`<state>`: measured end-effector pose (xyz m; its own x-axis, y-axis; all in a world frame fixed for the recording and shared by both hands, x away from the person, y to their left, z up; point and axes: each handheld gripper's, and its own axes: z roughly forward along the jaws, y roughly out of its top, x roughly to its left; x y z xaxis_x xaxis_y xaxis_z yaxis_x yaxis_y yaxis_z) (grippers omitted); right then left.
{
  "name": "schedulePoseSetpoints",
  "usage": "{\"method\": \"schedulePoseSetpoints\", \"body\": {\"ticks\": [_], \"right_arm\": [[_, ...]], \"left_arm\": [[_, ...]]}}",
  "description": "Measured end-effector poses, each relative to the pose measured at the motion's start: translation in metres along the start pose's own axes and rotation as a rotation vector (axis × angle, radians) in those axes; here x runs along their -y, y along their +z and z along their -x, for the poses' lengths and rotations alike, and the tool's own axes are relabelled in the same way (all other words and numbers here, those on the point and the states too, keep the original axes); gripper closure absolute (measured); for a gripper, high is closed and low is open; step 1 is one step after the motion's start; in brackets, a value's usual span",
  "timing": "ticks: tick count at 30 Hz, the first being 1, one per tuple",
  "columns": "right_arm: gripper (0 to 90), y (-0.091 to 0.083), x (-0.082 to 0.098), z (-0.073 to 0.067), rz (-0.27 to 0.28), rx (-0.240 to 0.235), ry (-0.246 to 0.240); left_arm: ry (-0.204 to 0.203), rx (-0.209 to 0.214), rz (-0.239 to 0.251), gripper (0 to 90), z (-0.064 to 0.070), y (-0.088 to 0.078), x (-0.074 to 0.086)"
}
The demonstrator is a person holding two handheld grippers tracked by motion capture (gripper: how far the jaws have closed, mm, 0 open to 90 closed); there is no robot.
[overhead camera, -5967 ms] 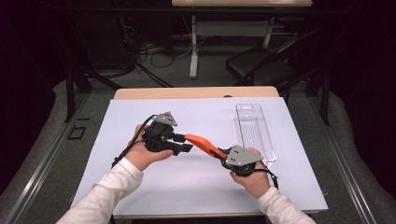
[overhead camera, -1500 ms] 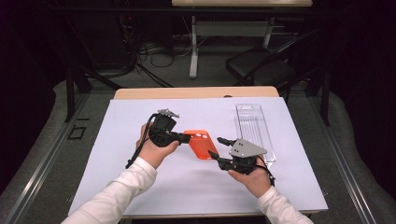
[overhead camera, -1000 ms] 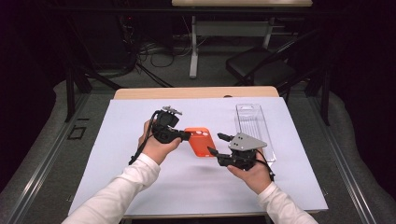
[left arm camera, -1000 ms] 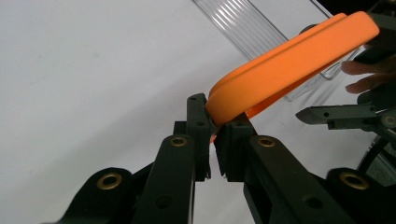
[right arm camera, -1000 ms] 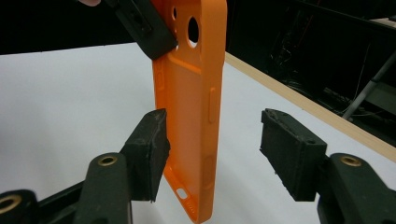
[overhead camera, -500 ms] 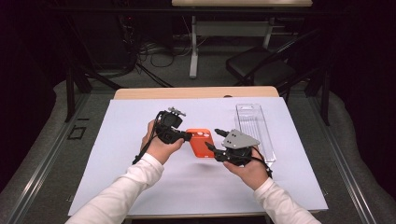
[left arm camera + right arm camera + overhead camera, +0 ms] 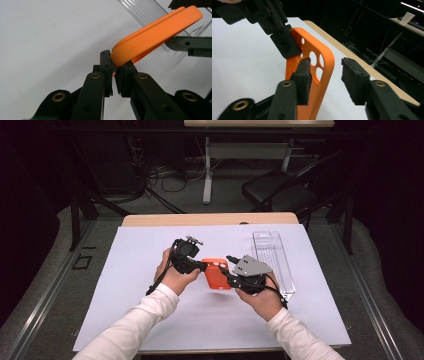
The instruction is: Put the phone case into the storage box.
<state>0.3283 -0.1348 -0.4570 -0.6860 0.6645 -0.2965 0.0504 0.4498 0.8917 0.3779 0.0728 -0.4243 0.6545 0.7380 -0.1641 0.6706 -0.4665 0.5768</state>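
An orange phone case (image 7: 217, 274) hangs above the white sheet at the table's middle. My left gripper (image 7: 202, 266) is shut on the case's left edge; in the left gripper view its pads pinch the rim of the case (image 7: 155, 32). My right gripper (image 7: 227, 270) faces it from the right. In the right gripper view the case (image 7: 319, 60), with its camera holes, stands between my right gripper's (image 7: 325, 66) jaws, which have just been closing. The right pad (image 7: 354, 80) is still apart from the case.
A clear plastic tray (image 7: 272, 257) lies on the white sheet (image 7: 125, 285) to the right of my hands. The wooden table edge (image 7: 210, 219) runs along the back. A black chair (image 7: 280, 195) and cables sit on the floor beyond.
My right gripper has moved left to the case and its jaws have narrowed around the case's edge. The left gripper has kept its hold and barely moved.
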Motion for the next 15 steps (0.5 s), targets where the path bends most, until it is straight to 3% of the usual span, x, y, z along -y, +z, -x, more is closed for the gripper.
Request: {"method": "schedulePoseSetpoints", "body": {"ticks": [3, 15], "right_arm": [[63.8, 0.0011, 0.0001, -0.0006, -0.012, 0.001, 0.008], [71.5, 0.005, -0.0036, -0.0072, -0.037, 0.023, -0.041]], "left_arm": [[-0.002, -0.009, -0.002, 84.2, 0.0003, 0.0001, 0.0004], [0.012, -0.03, -0.017, 84.2, 0.0022, 0.0025, 0.0001]]}}
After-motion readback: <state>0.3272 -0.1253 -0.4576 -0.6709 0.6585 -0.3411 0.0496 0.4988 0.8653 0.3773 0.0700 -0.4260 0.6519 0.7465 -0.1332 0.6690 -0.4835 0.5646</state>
